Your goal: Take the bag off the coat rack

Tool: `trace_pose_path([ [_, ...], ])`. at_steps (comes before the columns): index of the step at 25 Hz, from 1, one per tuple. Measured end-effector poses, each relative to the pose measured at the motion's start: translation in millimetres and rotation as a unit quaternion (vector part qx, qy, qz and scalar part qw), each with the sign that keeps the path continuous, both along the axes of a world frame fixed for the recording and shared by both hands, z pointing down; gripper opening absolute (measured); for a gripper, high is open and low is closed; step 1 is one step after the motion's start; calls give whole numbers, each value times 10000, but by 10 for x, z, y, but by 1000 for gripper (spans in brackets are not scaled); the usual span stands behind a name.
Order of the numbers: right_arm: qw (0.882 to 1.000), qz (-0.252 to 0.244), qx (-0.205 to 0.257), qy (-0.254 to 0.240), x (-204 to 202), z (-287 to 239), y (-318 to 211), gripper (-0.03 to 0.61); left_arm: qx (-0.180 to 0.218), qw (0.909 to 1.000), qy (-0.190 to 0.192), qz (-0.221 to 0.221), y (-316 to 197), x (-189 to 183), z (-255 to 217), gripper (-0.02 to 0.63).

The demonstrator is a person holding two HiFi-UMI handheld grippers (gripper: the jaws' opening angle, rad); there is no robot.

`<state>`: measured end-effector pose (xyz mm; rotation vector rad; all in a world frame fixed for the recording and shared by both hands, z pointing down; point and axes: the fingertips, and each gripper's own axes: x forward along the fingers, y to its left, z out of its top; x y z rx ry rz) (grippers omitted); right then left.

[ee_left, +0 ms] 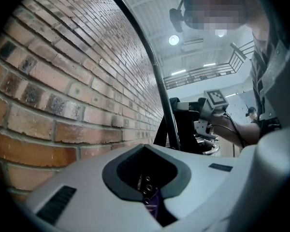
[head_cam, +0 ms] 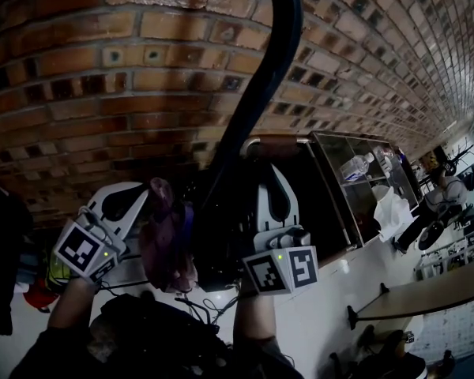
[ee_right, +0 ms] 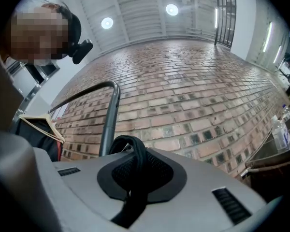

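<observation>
A black coat rack pole (head_cam: 262,77) curves up along the brick wall; it also shows in the left gripper view (ee_left: 157,81) and the right gripper view (ee_right: 108,115). The bag (head_cam: 170,243), dark with a purple-pink part, hangs between my two grippers beside the pole. My left gripper (head_cam: 142,194) is shut on a purple strap with metal rivets (ee_left: 153,202). My right gripper (head_cam: 272,176) is shut on a black strap (ee_right: 135,153) that loops up over its jaws. The top of the pole and the place where the bag hangs are out of view.
The brick wall (head_cam: 103,93) stands close behind the rack. A wooden hanger with a dark garment (ee_right: 38,124) hangs to the left. A metal shelf unit (head_cam: 355,188) stands at the right, with a seated person (head_cam: 442,196) and a long bench (head_cam: 411,298) beyond.
</observation>
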<state>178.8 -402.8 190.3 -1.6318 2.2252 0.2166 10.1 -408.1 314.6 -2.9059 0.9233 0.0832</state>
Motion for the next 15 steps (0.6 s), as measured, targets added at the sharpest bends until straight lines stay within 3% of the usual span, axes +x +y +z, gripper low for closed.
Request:
trace_pose_path([
  [10, 9998, 2, -67, -192, 30, -251, -237, 46, -104, 9996, 15, -246, -267, -224, -133, 8],
  [15, 9998, 117, -12, -156, 127, -386, -308, 46, -148, 9998, 6, -167, -293, -195, -98, 8],
])
